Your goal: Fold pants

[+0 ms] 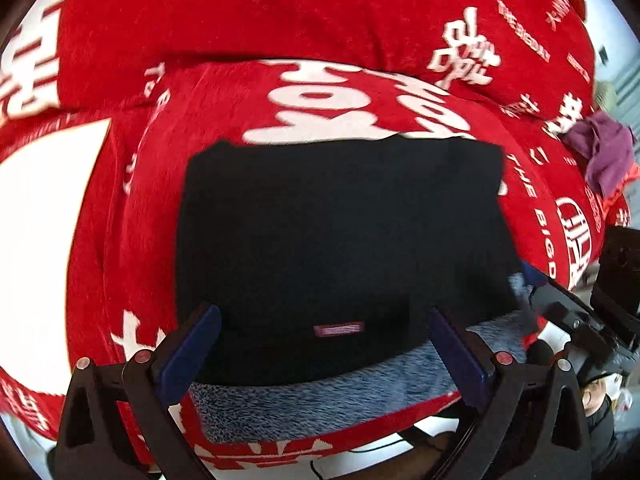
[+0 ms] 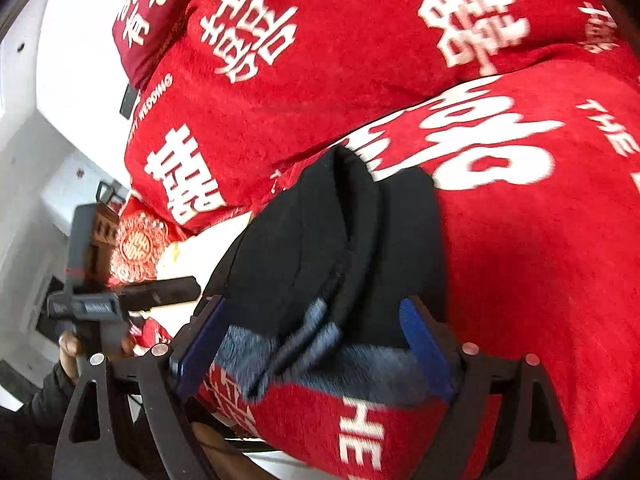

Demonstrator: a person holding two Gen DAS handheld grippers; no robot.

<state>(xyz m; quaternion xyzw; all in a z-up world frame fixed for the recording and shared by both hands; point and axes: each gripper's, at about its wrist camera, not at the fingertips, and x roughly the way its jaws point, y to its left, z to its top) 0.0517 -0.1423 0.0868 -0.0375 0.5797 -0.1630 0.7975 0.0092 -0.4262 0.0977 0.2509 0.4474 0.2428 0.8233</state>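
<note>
The black pants lie folded into a squat block on the red blanket with its big white characters, and both sets of tongs hang over the near end of them. The left gripper stands spread wide, its blue pads either side of the small red label on the near fold but pressing on nothing. The cloth lies between and just beyond them, free. I'd say that width is there so the fold stays undisturbed. The right gripper is spread too, straddling the open edge of the stack where the layers show in profile; a strip of grey fleecy lining peeps out between its fingers, and I see no pinch on it. From the left tongs' view the right one sits off to the right, at the pants' corner. A purple rag lies well beyond, far right on the blanket — not part of this. The folding looks nearly or quite done; perhaps a last tidy of that lining remains.
</note>
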